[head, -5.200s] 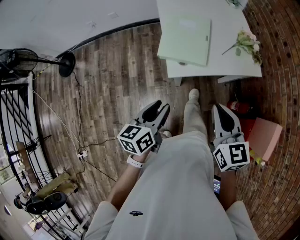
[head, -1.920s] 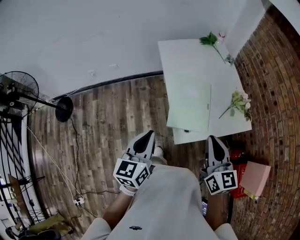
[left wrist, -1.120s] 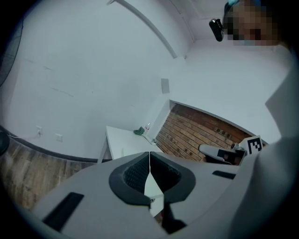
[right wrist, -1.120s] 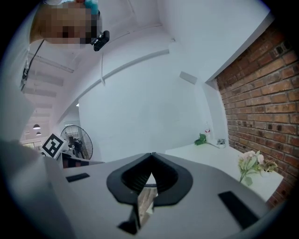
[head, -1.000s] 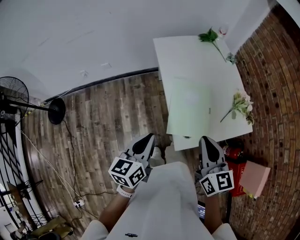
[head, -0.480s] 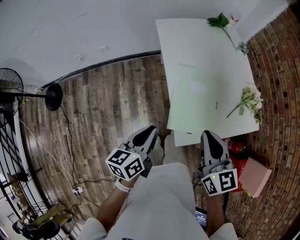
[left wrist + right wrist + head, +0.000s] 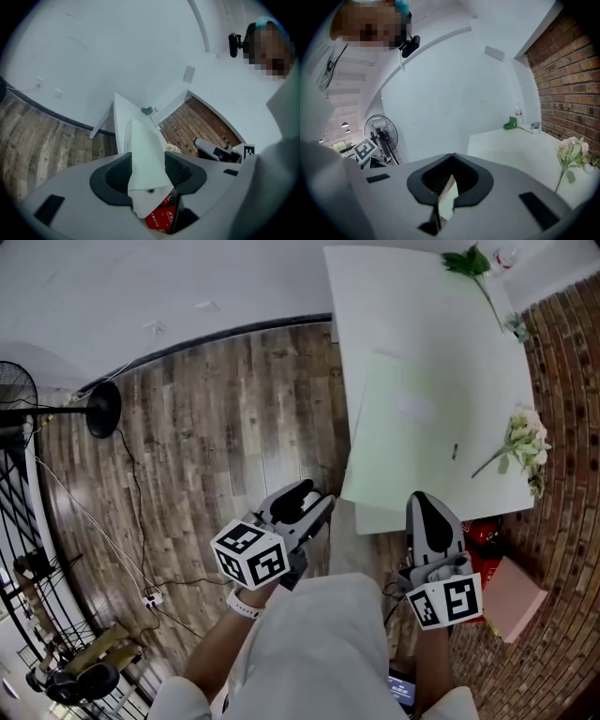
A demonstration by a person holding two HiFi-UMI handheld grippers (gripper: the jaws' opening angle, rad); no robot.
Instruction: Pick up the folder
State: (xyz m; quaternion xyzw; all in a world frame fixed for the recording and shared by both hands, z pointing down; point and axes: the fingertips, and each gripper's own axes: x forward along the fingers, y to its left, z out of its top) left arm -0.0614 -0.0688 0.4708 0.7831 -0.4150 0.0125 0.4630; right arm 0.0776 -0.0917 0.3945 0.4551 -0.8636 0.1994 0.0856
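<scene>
A pale green folder (image 7: 412,442) lies flat on the white table (image 7: 422,296) at the upper right of the head view, its near corner reaching the table's front edge. My left gripper (image 7: 314,495) hovers over the wooden floor, short of that edge and to its left. Its jaws have just been opening and stand apart with nothing between them. In the left gripper view the folder (image 7: 143,145) shows ahead through the gap. My right gripper (image 7: 424,502) is shut and empty just below the table's front edge. In the right gripper view its tips (image 7: 452,157) meet.
A pale flower bunch (image 7: 525,442) and a green sprig (image 7: 469,261) lie on the table's right side. A red extinguisher (image 7: 483,532) and a pink box (image 7: 518,587) sit by the brick wall (image 7: 572,381). A fan (image 7: 56,413) and cables (image 7: 141,549) occupy the floor at left.
The table and folder have come nearer and larger in the head view. Both grippers have sunk a little. The left gripper's jaws, shut before, now stand parted.
</scene>
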